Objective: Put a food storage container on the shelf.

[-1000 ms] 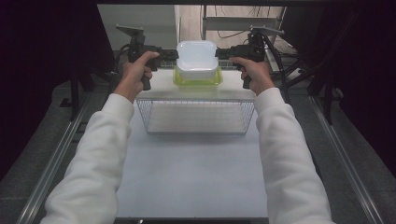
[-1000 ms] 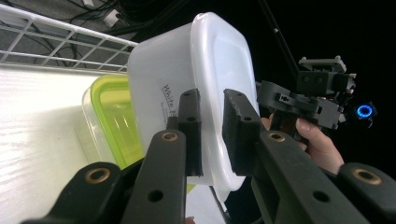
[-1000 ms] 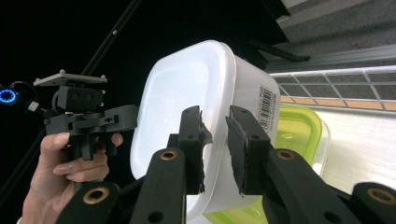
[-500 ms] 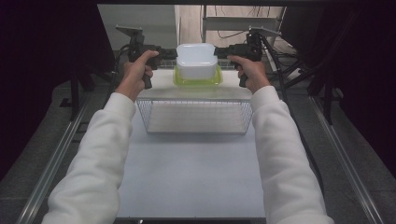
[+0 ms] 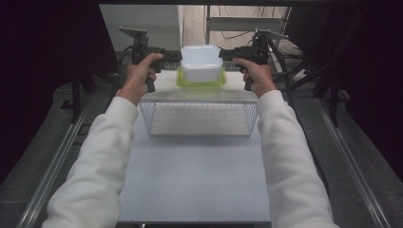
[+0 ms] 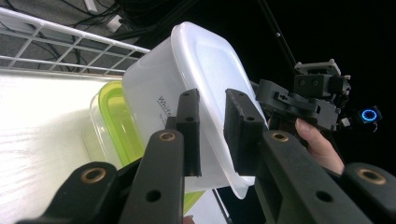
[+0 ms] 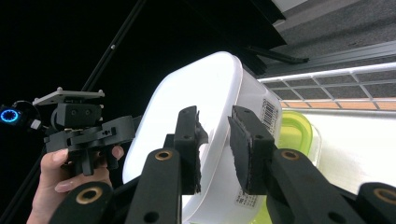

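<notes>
Nearest to us the white table [image 5: 190, 190] is bare, and our sleeves run forward past the wire basket [image 5: 199, 118], which stands between our forearms with nothing in it that we can make out. Beyond it, at the far end of the table, we hold the white container [image 5: 201, 61] up from both ends, just above the yellow-green lidded box [image 5: 200, 81]; whether the two touch we cannot tell. Our left gripper [image 5: 172, 57] has its jaws nearly closed across the container's left rim, and in the left gripper view the pads [image 6: 189, 133] pinch the flared lip, one above and one beneath, with the white container [image 6: 196, 93] tilted away from them. Our right gripper [image 5: 229, 54] does the same at the opposite end: its jaws stand narrowly apart, clamped on the rim, with the labelled wall of the white container [image 7: 210, 121] just behind the fingers [image 7: 189, 144]. We judge the main risk to be the thinness of that hold: each pair of jaws bites a slim, smooth plastic edge, so if one hand rises, twists or pulls outward ahead of the other, the lip could slide out and the container would drop onto the box below or tip against the basket's near wall. Squeezing harder could flex the rim and spring it loose.
</notes>
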